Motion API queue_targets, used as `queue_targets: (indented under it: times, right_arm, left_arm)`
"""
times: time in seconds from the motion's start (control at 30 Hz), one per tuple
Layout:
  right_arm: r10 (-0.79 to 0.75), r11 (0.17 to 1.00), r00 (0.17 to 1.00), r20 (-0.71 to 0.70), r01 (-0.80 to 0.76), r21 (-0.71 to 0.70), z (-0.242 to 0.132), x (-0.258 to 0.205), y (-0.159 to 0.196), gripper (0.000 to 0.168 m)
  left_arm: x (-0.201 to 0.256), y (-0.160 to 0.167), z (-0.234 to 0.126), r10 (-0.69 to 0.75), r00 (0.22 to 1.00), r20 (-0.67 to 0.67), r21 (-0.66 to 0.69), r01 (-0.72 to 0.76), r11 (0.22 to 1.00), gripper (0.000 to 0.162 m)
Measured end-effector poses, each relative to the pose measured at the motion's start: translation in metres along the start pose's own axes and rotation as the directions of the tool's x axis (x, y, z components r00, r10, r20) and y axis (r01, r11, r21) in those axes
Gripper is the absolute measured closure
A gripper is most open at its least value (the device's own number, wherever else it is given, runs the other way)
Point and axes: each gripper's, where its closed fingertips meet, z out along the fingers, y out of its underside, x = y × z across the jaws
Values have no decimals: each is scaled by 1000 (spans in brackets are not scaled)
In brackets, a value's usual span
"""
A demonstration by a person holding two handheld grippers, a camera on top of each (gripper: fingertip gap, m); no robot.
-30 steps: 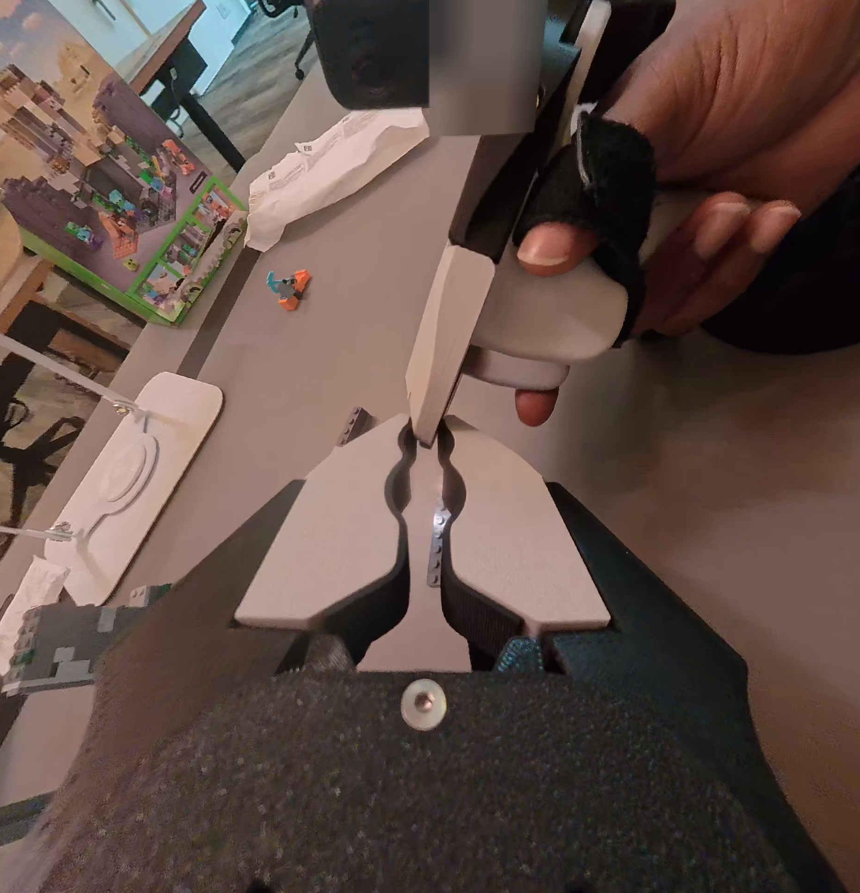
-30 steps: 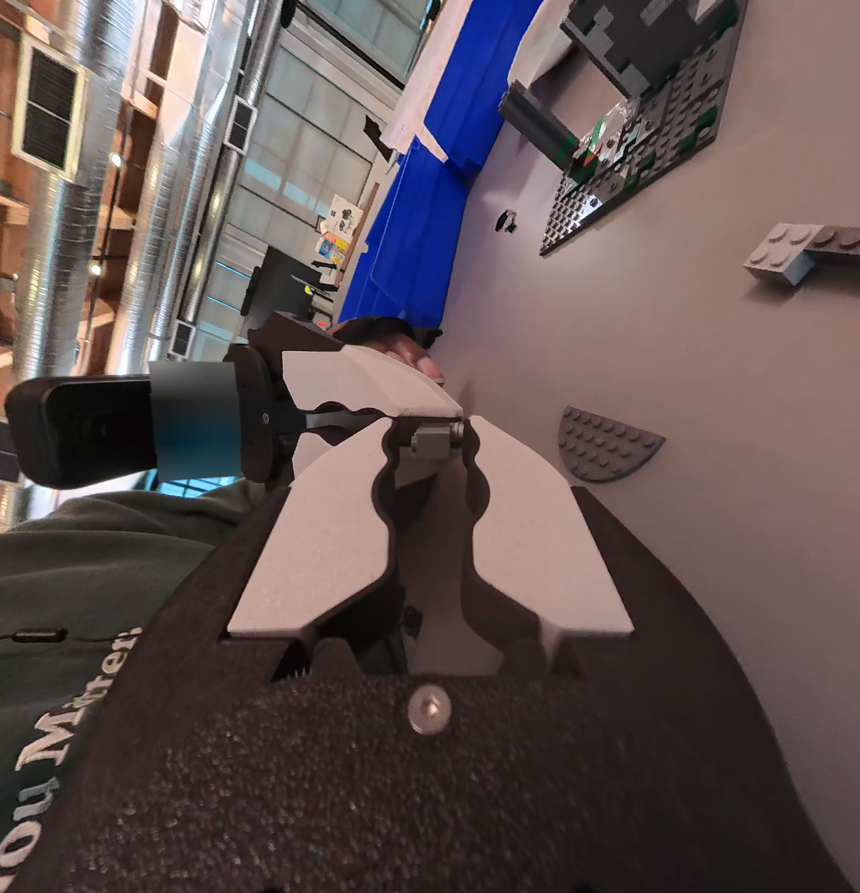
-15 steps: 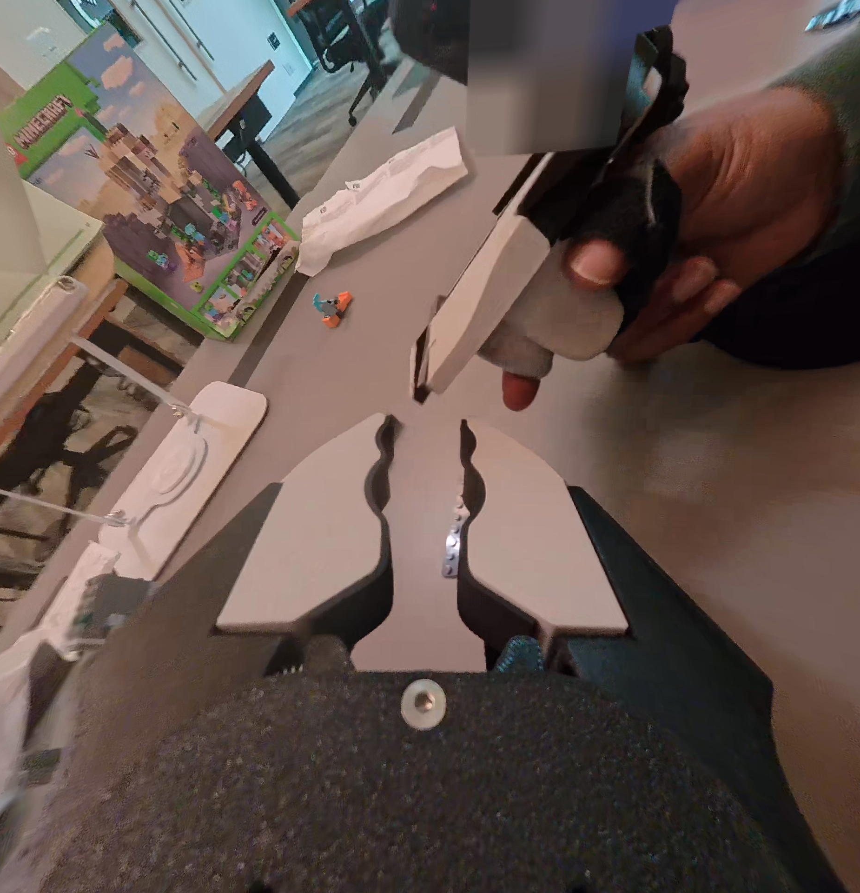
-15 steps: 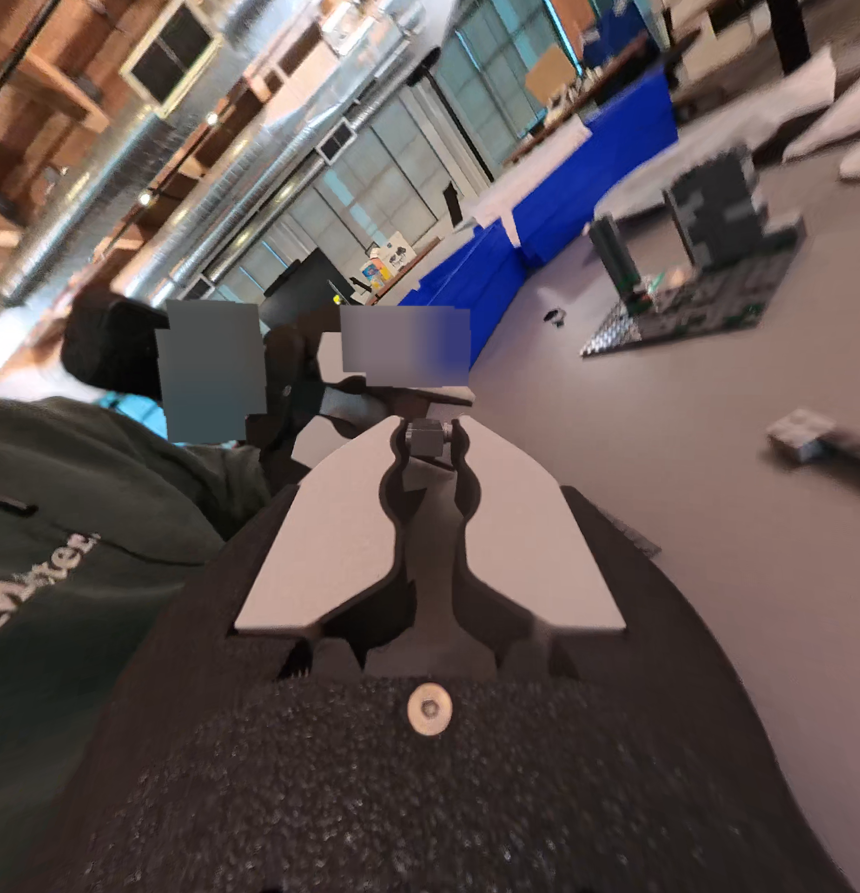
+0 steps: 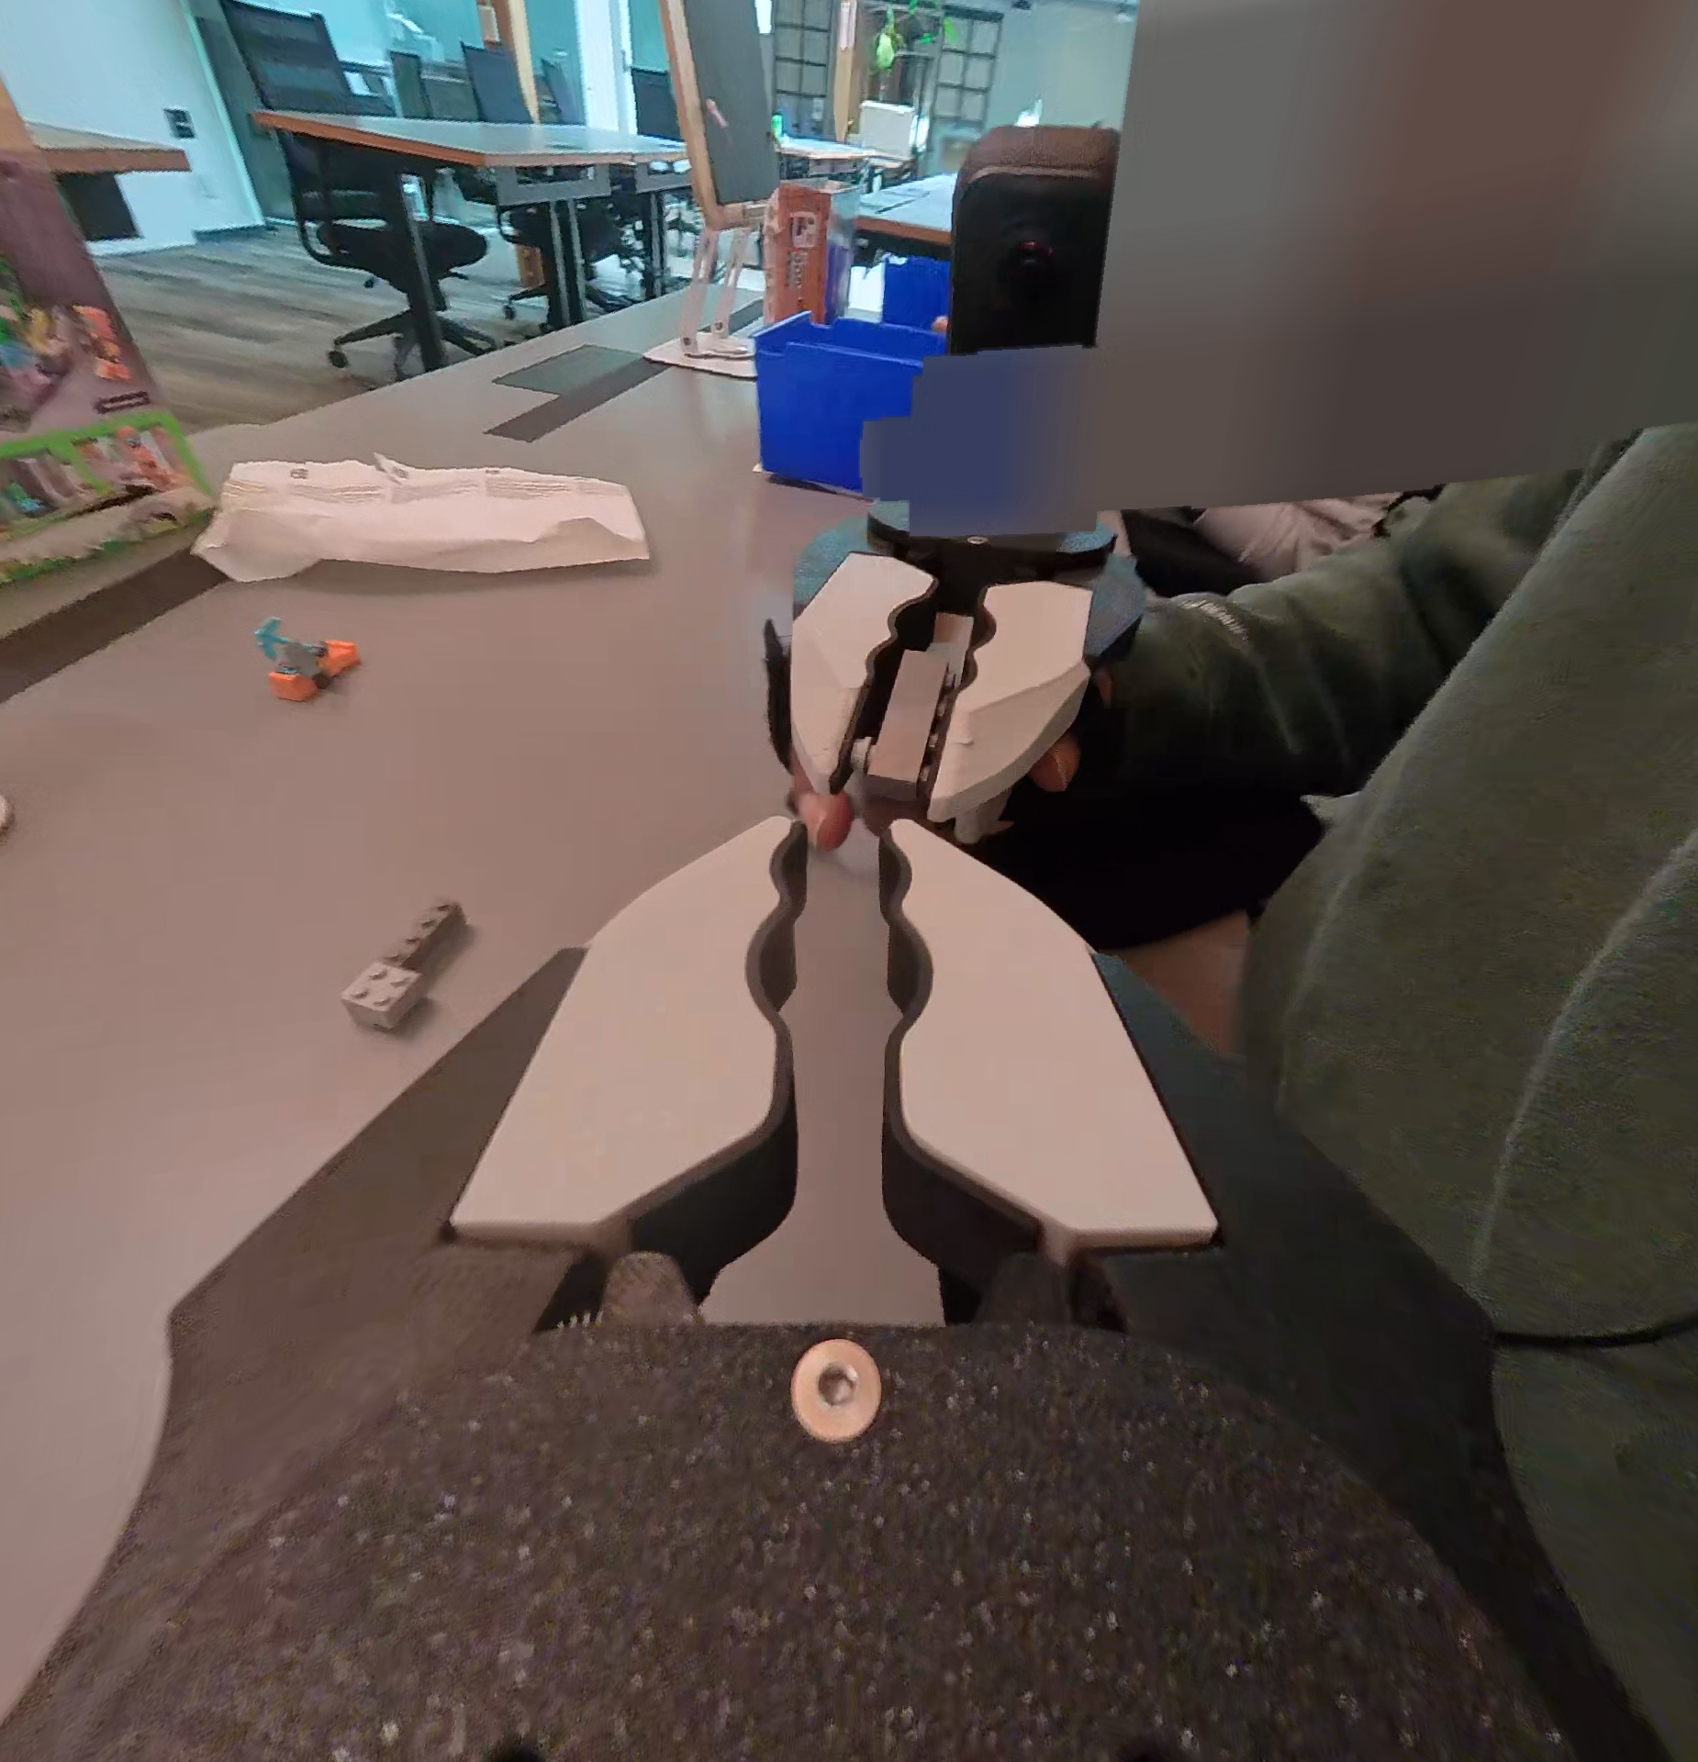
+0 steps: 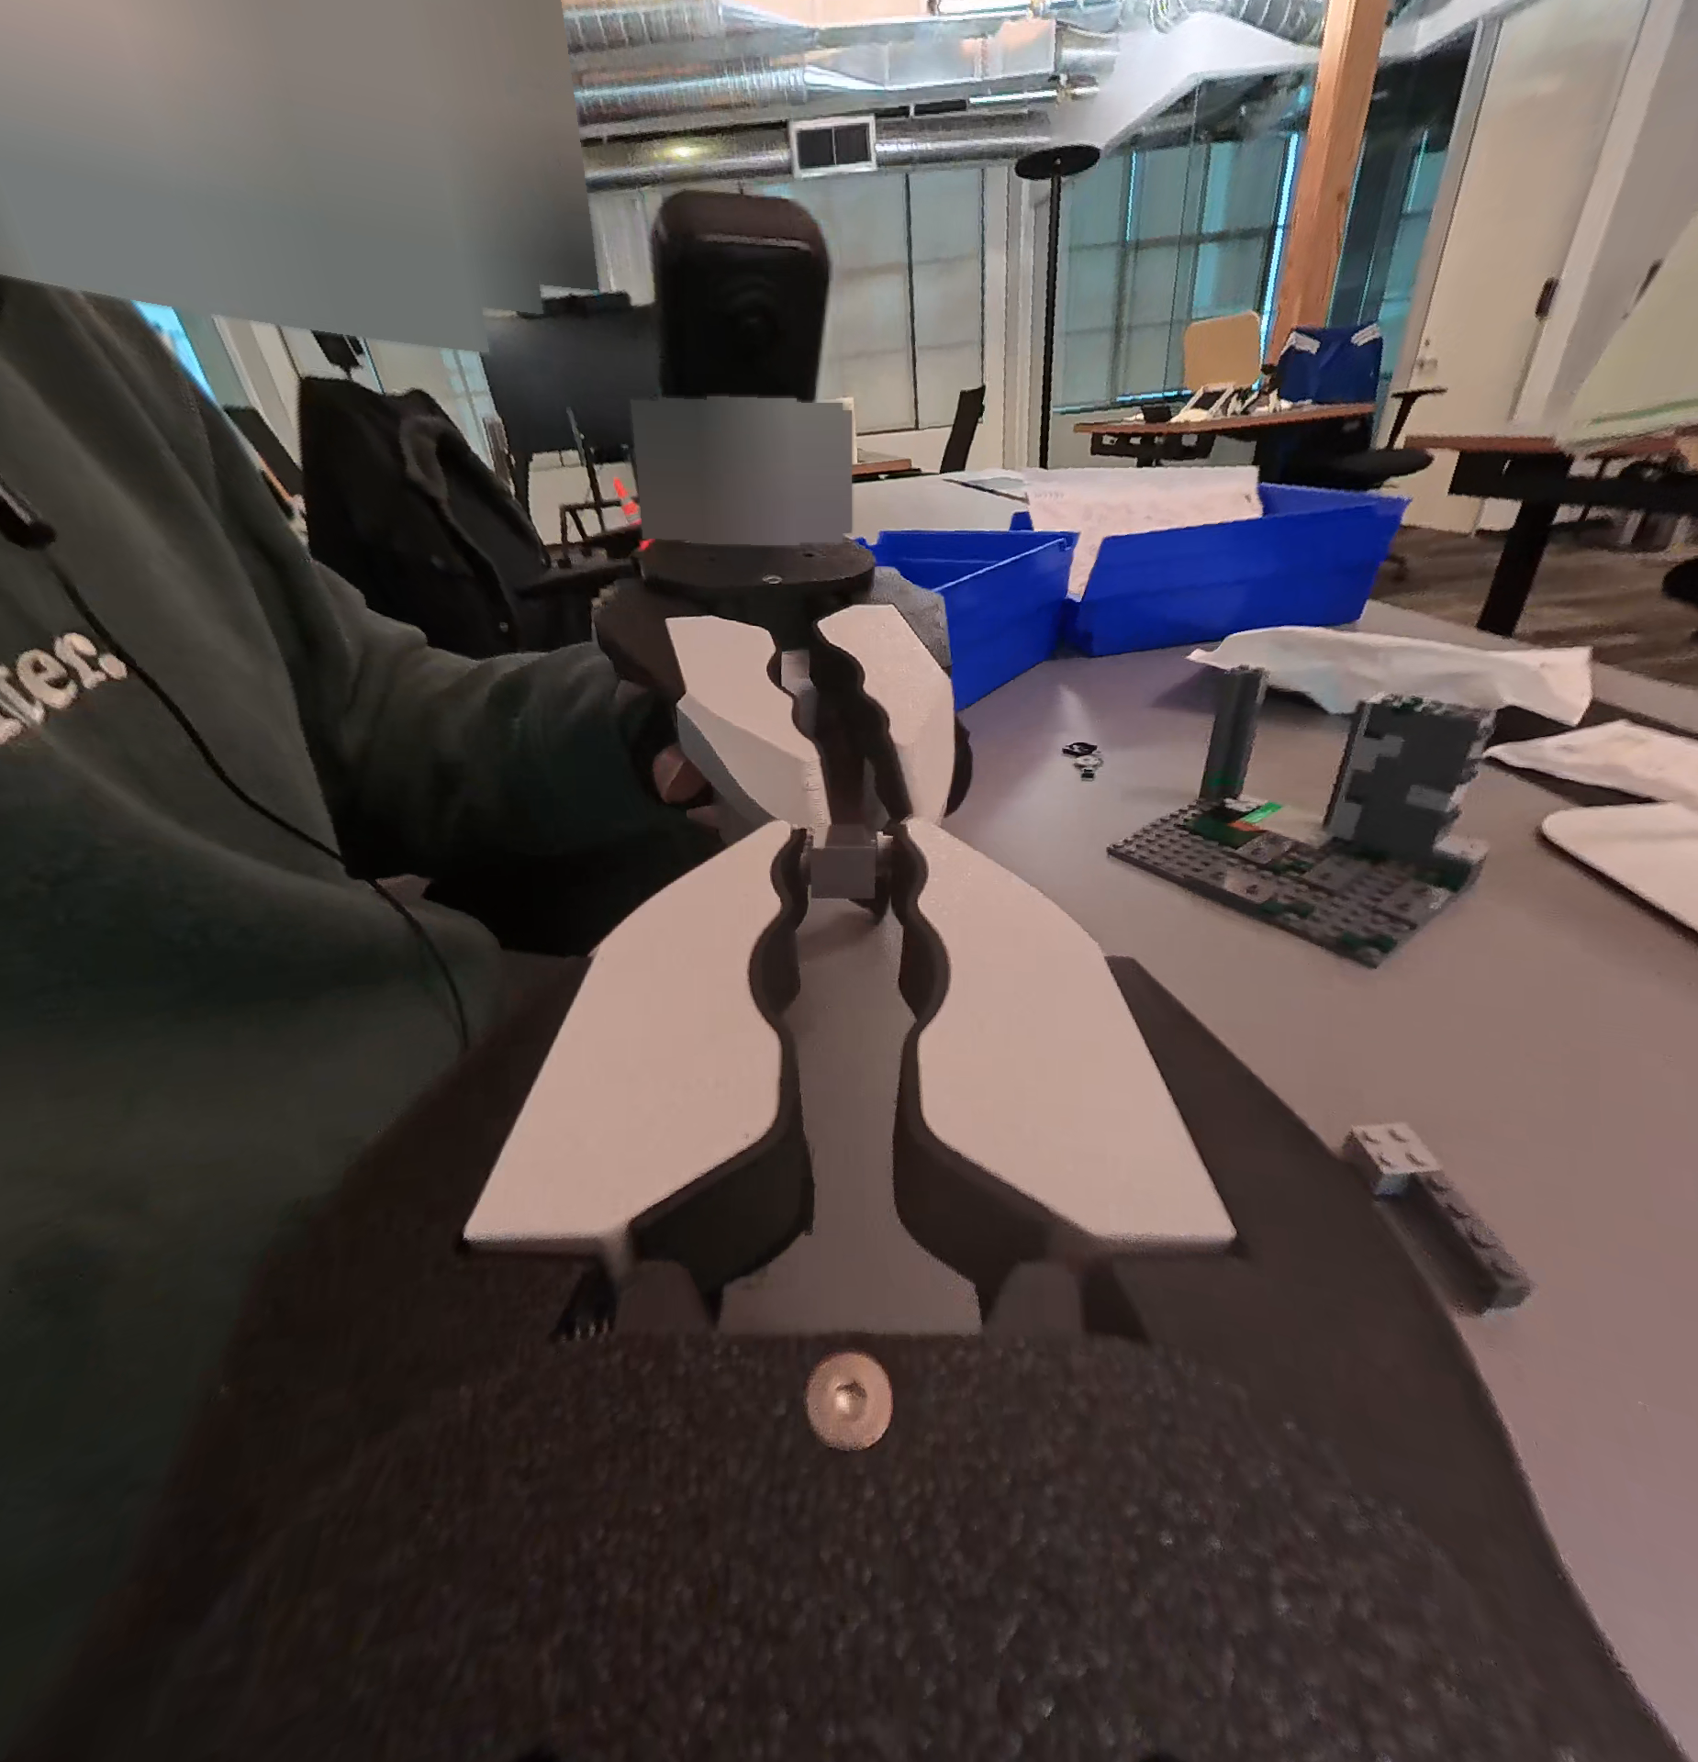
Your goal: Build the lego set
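My right gripper [image 6: 850, 844] is shut on a small grey brick [image 6: 840, 872] and holds it above the table. It also shows in the left wrist view [image 5: 883, 791], straight ahead, with the brick [image 5: 907, 715] between its fingers. My left gripper [image 5: 840, 839] is open by a narrow gap with nothing visible between its fingertips. It faces the right gripper tip to tip and shows in the right wrist view [image 6: 840, 815]. A partly built set on a dark baseplate [image 6: 1208, 887] stands at the right, with a grey wall [image 6: 1408, 763] and a dark pillar [image 6: 1231, 734].
A long grey brick assembly [image 5: 402, 968] lies loose on the table, also in the right wrist view [image 6: 1427, 1211]. A small orange and blue piece [image 5: 302, 663], a white paper bag [image 5: 426, 515], the set's box [image 5: 54, 381], blue bins [image 6: 1208, 572] and a white pad [image 6: 1646, 858] surround the work area. Left and right tips are no more than a few centimetres apart. The dark baseplate [image 6: 1208, 887] is about 25 cm from both grippers' fingertips.
My left gripper opened from the thin grey plate, which no longer shows. Both grippers turned upright and now face each other. The right gripper kept its brick.
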Motion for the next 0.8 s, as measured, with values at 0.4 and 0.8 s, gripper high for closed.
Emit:
queue_targets:
  times: [0.4,0.8]
  right_arm:
    - [-265,964,964,2,265,-3,0,-17,-4,152]
    - [-406,913,914,-20,404,-64,4,-18,3,151]
  left_arm:
    - [25,-11,-2,-427,818,-385,43,478,877,142]
    - [30,-8,4,-574,647,-502,-14,657,754,151]
